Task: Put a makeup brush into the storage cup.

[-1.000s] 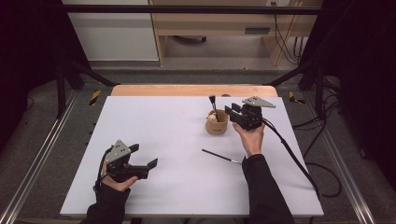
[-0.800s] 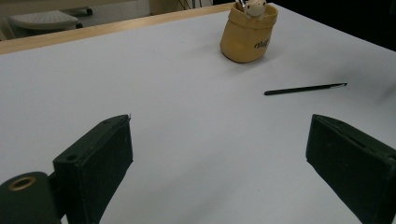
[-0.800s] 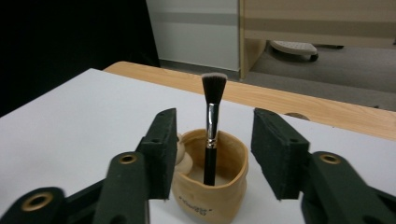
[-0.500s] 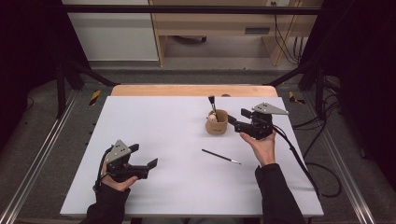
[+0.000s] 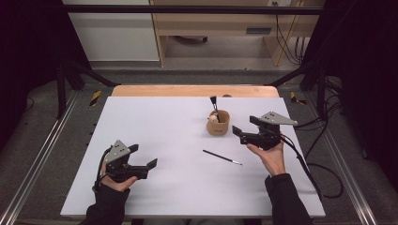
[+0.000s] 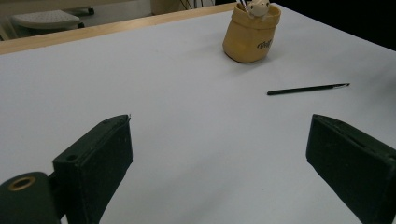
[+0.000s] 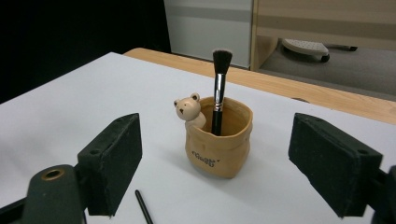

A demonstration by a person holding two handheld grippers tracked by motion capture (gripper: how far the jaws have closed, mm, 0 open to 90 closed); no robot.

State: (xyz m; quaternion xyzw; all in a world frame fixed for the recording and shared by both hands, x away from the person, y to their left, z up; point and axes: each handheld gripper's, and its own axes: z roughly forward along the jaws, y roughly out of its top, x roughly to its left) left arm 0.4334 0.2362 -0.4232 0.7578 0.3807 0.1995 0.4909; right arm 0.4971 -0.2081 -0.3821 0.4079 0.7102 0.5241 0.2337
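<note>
A tan pot with a small bear figure (image 5: 218,123) (image 7: 218,140) (image 6: 251,31) stands right of the table's centre. A black make-up brush (image 5: 214,105) (image 7: 218,93) stands upright in it, bristles up. Nearer me, a thin black brush (image 5: 222,157) (image 6: 308,88) lies flat on the white table. My right gripper (image 5: 244,127) sits just right of the pot, pointing at it without touching. Its jaws have just been opening and hold nothing; its fingers (image 7: 112,158) frame the pot from a short way back. My left gripper (image 5: 142,156) (image 6: 219,135) rests open and empty at the front left.
The white table top (image 5: 155,122) has a wooden strip (image 5: 187,90) along its far edge. A cable (image 5: 305,159) trails from the right gripper over the table's right edge. Dark frame rails run along both sides.
The right gripper has drawn back from the pot toward the right and its jaws have spread wide. The make-up brush stays standing in the pot. The left gripper has not moved.
</note>
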